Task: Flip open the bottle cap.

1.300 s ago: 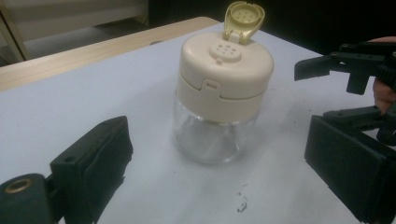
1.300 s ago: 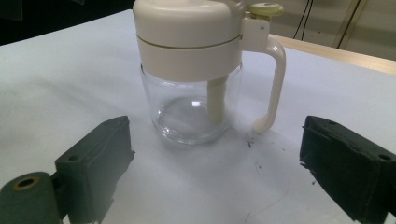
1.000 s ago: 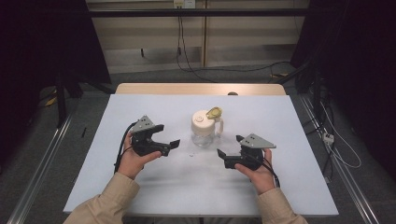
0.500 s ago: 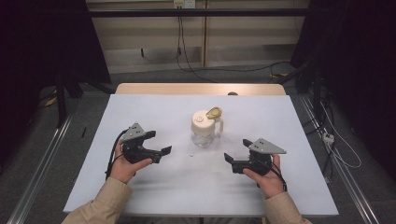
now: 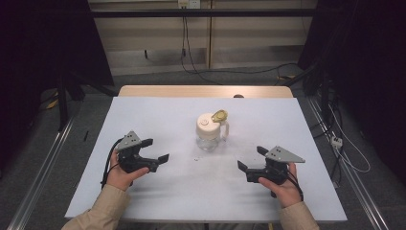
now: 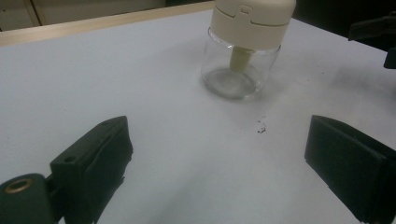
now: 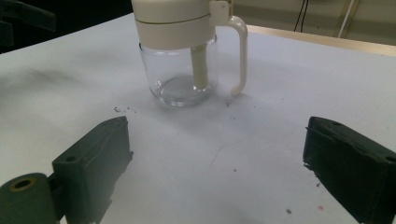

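Evidently set for a two-sided approach, the left gripper (image 5: 155,151) and right gripper (image 5: 248,158) both rest with jaws spread wide and empty, each aimed inward at the glass jar (image 5: 209,136) standing upright ahead, between them.

Count of items on the table (image 5: 158,201):

Jars: one glass jar (image 5: 209,140), at 12 o'clock from table centre, standing upright. It carries one cream lid (image 5: 207,125), one cream handle (image 7: 242,56) and one cream stem (image 7: 199,67) inside the glass.

Grippers: two. Left gripper (image 5: 156,149) at 8 o'clock, right gripper (image 5: 250,158) at 4 o'clock. Two black jaws each, four jaws total.

Hands: two, one per gripper.

Tables: one.
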`<control>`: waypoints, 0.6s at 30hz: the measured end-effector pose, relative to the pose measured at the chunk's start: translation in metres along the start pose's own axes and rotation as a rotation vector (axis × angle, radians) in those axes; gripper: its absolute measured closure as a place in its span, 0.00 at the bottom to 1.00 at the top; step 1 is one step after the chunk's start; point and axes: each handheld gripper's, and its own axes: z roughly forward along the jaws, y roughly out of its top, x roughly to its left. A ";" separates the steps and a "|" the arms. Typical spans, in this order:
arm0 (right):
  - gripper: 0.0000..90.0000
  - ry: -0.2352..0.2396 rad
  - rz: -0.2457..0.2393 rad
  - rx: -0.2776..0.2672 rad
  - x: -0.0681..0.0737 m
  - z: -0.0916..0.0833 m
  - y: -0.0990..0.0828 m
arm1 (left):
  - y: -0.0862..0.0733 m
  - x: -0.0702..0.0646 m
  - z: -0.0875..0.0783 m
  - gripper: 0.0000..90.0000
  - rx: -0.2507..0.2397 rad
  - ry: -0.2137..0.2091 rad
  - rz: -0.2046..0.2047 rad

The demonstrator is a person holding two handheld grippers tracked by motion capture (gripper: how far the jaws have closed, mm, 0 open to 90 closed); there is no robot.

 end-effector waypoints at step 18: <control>0.08 -0.031 -0.004 0.014 -0.010 -0.021 -0.013 | -0.013 0.002 -0.013 0.08 0.003 0.011 -0.010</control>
